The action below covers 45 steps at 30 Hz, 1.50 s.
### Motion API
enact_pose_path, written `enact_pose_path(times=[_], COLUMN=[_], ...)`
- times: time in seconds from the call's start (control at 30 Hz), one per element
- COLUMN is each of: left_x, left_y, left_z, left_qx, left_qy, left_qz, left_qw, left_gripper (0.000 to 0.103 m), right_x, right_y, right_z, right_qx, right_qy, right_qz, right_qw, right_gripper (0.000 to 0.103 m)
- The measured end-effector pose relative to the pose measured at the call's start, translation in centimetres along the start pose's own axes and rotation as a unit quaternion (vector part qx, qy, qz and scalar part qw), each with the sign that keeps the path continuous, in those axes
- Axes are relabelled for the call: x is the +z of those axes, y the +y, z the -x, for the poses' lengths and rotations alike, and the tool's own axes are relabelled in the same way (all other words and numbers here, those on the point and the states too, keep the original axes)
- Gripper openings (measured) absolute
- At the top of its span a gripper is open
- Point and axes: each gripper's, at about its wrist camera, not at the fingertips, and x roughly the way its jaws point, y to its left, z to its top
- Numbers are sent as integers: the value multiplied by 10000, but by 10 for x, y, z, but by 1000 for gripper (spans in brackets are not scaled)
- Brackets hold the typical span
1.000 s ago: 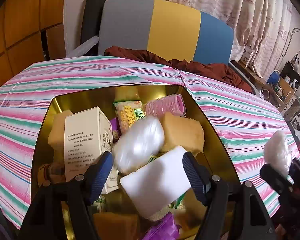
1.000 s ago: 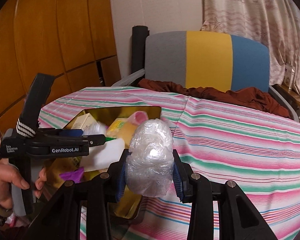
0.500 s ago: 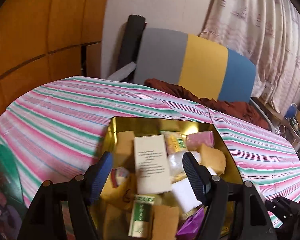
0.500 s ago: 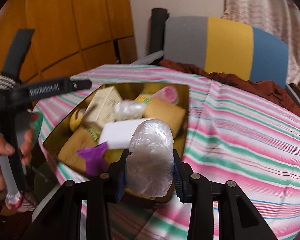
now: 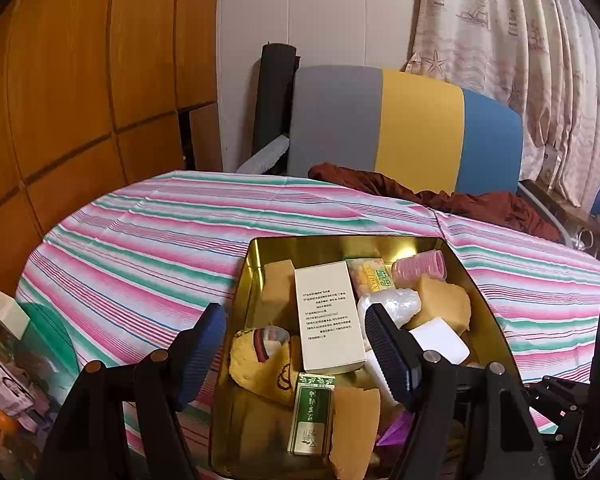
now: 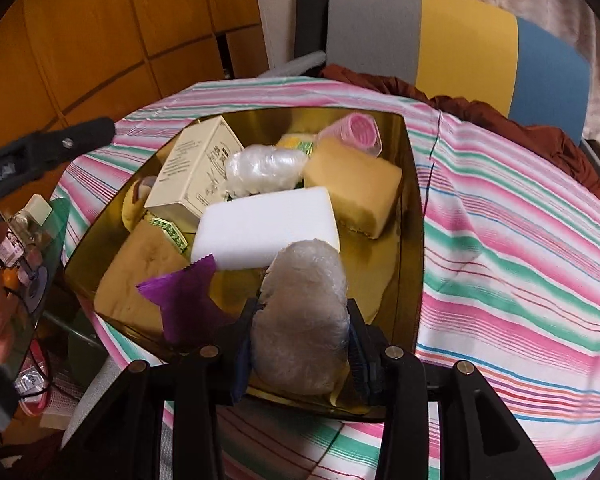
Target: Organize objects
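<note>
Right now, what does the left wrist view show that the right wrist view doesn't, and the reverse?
Left wrist only: the open left gripper with nothing between its fingers, and a green-and-white printed carton standing in full view.

Right wrist only: the right gripper around a crinkled clear plastic bundle, jaws opening, and a purple crepe-paper scrap in full.

Both: the gold metal tin on the striped cloth, cream printed box, white foam block, pink hair roller.

Tri-colour chair (image 5: 404, 128) behind table, brown cloth (image 5: 440, 196) on seat, curtain (image 5: 512, 40) w/ starfish print.
</note>
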Motion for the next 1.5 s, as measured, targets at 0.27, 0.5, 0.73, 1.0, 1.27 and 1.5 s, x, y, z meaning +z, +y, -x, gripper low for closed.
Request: enact_pose_path(times=[0.27,0.5,0.73,1.0,1.27,1.5], left_x=[4,6,-2,-6,-6,-4], left_y=[-12,-15,0,2,0,3], left_z=[12,18,14,19,14,12], left_qx=[356,683,565,1086,857,906], left_qy=[-209,-83,457,432,886,1002], left_qz=[-128,-292,53,-118,-152,-133], left_qw=[9991,9972,9973,9931,9923,9907], left_gripper=[74,74,73,73,73,73], right_x=[-4,3,23,42,50,55], right_y=[-6,-7,2,10,25,29], right_z=[7,26,42,47,50,52], right_qx=[57,-50,-246,-652,-968,-966], right_qy=[-89,-333,-599,-708,-739,-708], right_qz=[-226,-299,-323,-448,-393,-593], right_qw=[9997,9990,9974,9944,9918,9910], right_gripper=[54,73,98,103,103,103])
